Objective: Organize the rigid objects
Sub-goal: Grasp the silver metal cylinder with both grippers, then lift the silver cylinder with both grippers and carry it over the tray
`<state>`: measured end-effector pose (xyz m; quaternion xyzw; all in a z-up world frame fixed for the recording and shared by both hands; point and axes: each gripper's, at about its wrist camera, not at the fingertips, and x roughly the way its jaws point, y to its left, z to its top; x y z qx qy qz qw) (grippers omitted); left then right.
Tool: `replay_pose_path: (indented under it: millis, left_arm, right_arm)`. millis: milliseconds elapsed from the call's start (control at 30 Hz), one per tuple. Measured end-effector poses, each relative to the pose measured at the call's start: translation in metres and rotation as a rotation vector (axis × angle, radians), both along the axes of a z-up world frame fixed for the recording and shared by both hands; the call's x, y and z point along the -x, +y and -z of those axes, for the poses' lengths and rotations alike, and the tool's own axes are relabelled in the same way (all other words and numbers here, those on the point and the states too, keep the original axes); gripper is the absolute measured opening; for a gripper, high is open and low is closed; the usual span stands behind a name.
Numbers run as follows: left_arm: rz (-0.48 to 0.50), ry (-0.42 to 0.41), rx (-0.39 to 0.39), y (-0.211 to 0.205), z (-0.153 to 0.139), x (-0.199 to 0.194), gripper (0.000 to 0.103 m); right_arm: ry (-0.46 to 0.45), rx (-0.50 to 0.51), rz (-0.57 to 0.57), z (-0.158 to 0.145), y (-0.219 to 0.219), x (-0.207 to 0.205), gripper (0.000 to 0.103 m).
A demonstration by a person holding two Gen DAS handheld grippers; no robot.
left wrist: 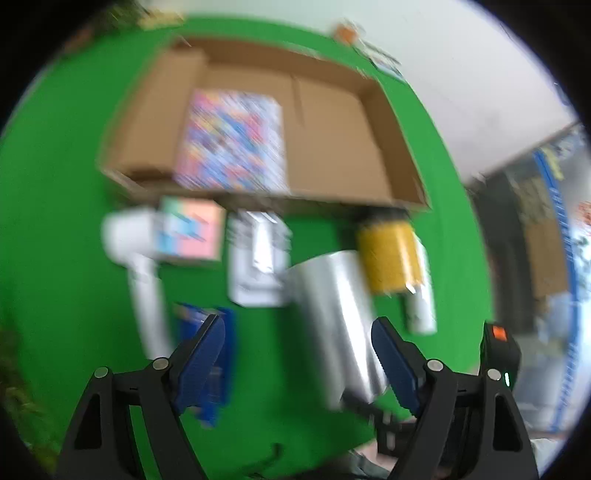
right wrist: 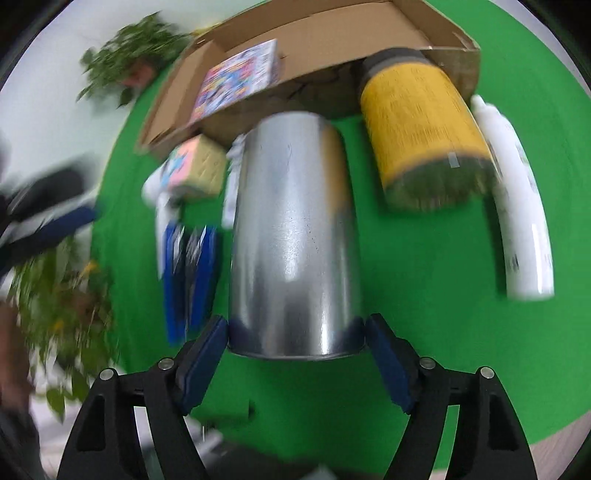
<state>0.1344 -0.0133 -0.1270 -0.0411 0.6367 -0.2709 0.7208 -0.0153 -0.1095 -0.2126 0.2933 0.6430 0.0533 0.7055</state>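
Right gripper (right wrist: 295,354) spread wide, blue pads flanking the shiny silver metal cylinder's (right wrist: 295,236) near end on the green mat (right wrist: 443,295), contact unclear. Left gripper (left wrist: 295,365) open, empty. Beyond: yellow cylinder (right wrist: 421,133), then the cardboard box (right wrist: 332,40) holding a colourful flat box (right wrist: 236,79).

silver can (right wrist: 295,236): lying on its side, centre
yellow canister (right wrist: 421,133): at 1 o'clock, beside cardboard box (right wrist: 332,33)
white bottle (right wrist: 517,206): lying at 3 o'clock
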Motion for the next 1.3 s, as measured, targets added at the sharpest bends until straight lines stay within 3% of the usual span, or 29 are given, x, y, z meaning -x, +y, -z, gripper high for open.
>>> replay_pose_path:
  millis: [33, 100, 133, 233, 333, 400, 467, 633, 800, 1000, 1167, 1300]
  left_arm:
    - [0.027, 0.052, 0.028, -0.007, 0.012, 0.002, 0.081]
    - [0.074, 0.155, 0.066, -0.021, 0.037, 0.009, 0.081]
    - [0.087, 0.193, 0.074, -0.027, 0.047, 0.012, 0.08]
    - [0.08, 0.256, 0.053, -0.035, 0.072, 0.024, 0.08]
    - [0.077, 0.292, 0.045, -0.036, 0.085, 0.035, 0.08]
    - [0.08, 0.298, 0.025, -0.037, 0.092, 0.039, 0.08]
    - [0.075, 0.293, -0.008, -0.038, 0.099, 0.041, 0.079]
    - [0.045, 0.284, 0.007, -0.038, 0.097, 0.045, 0.078]
    - [0.011, 0.192, 0.041, -0.046, 0.057, 0.051, 0.078]
    - [0.035, -0.016, 0.065, -0.074, -0.034, 0.057, 0.078]
    - [0.065, -0.143, 0.084, -0.09, -0.095, 0.046, 0.078]
    - [0.062, -0.206, 0.105, -0.097, -0.122, 0.045, 0.078]
  right_arm:
    - [-0.005, -0.018, -0.015, -0.004, 0.001, 0.013, 0.078]
    - [-0.002, -0.056, -0.028, -0.007, 0.001, 0.035, 0.096]
    - [-0.017, -0.07, -0.027, -0.009, -0.001, 0.041, 0.097]
    - [-0.047, -0.104, -0.019, -0.01, -0.004, 0.042, 0.097]
    - [-0.007, -0.169, -0.024, 0.011, 0.002, 0.033, 0.096]
    - [0.027, -0.169, -0.035, 0.023, 0.012, 0.025, 0.085]
    - [0.042, -0.162, -0.054, 0.028, 0.021, 0.026, 0.08]
    - [0.057, -0.144, -0.069, 0.022, 0.021, 0.028, 0.078]
    - [-0.029, -0.091, -0.064, -0.019, 0.003, 0.028, 0.077]
    - [-0.184, -0.056, -0.06, -0.092, -0.033, 0.029, 0.077]
    - [-0.314, -0.018, -0.03, -0.15, -0.072, 0.029, 0.077]
    - [-0.392, 0.019, -0.04, -0.177, -0.079, 0.017, 0.078]
